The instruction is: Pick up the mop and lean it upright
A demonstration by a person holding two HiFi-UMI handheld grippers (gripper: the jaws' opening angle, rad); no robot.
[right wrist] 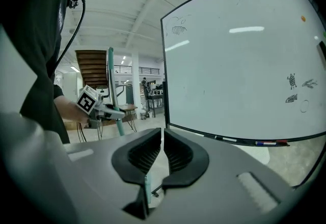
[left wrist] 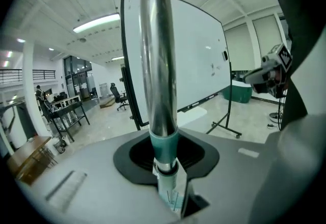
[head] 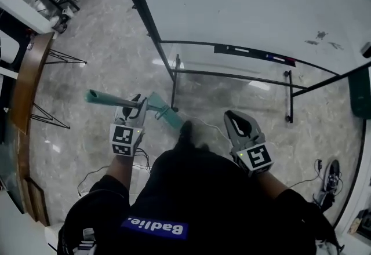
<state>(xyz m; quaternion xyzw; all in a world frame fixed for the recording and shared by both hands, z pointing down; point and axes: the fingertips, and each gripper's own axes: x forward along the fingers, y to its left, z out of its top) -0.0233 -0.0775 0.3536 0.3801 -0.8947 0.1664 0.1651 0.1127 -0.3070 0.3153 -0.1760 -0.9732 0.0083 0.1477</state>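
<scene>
At the far left of the head view, the curved edge of a wooden table (head: 23, 83) on thin wire legs bounds a wide stretch of glossy marbled floor (head: 98, 33), open up to the top of the frame. Centre-left, our left gripper (head: 134, 104) has its jaws clamped on the mop (head: 107, 99). The mop runs from a teal grip end at the left toward our feet, and its lower end is hidden behind our body. In the left gripper view the pole (left wrist: 158, 65) is smooth, shiny metal with a teal collar, pinched between dark ribbed pads (left wrist: 196, 154).

At upper centre a flat white whiteboard (head: 243, 4) stands on a thin black tubular frame (head: 232, 76), whose bars close off the floor ahead. Right of centre, our right gripper (head: 235, 117) has its jaws pressed almost together, only a slit between them, gripping nothing. A dark green bin (head: 360, 91) sits at the right edge.
</scene>
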